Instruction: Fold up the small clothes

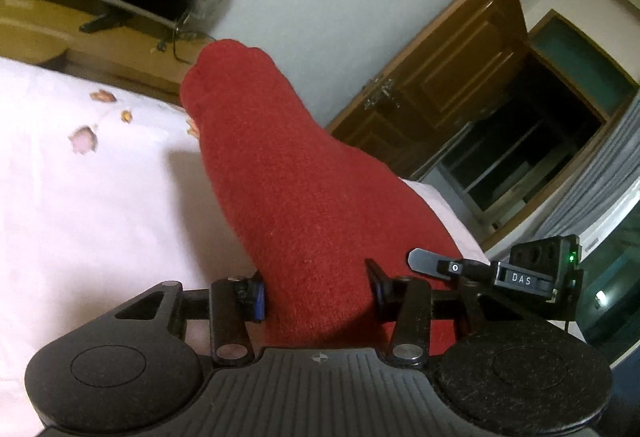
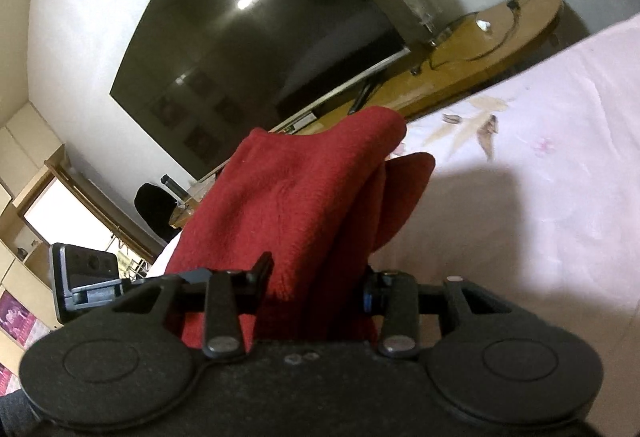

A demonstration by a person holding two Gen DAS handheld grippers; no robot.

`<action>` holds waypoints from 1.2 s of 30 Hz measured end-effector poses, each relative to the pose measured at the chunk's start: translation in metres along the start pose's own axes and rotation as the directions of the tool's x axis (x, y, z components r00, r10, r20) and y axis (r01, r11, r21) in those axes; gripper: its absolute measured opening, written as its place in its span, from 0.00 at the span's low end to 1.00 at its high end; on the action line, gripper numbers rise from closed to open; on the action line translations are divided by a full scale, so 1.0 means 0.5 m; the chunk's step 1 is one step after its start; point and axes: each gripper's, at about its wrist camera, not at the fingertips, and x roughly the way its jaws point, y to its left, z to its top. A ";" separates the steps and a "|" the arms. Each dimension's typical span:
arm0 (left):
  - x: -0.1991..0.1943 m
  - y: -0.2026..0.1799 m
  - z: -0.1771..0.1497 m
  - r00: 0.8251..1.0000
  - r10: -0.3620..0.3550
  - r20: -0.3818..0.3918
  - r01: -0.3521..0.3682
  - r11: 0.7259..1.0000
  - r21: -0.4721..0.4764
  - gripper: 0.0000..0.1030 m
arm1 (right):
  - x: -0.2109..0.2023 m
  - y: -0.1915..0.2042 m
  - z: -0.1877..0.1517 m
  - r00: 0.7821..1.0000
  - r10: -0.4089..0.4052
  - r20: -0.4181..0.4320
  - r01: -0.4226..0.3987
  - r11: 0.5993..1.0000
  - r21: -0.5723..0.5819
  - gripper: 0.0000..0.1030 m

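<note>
A red fleece garment hangs bunched between my two grippers above a bed with a pale pink sheet. My left gripper is shut on one end of it; the cloth fills the space between its fingers and rises forward in a thick fold. In the right wrist view my right gripper is shut on the other end of the red garment, which stands up in two folded lobes. The fingertips are hidden in the cloth.
The pink sheet has a faint flower print. A large dark TV stands on a wooden cabinet past the bed's far edge. A wooden door and a dark doorway are at the right.
</note>
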 end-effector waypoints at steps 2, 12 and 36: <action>-0.027 0.006 0.006 1.000 0.001 0.007 -0.001 1.000 0.003 0.44 | 0.009 0.029 -0.001 1.000 0.001 0.003 -0.001 1.000 -0.008 0.38; -0.214 0.111 0.010 0.998 0.052 0.036 -0.050 0.998 -0.046 0.44 | 0.128 0.157 -0.020 0.998 0.049 -0.035 -0.050 0.998 -0.037 0.38; -0.535 0.293 -0.131 0.894 0.424 0.146 -0.407 0.904 -0.129 0.68 | 0.367 0.283 -0.167 0.987 -0.103 -0.122 0.094 0.992 -0.079 0.42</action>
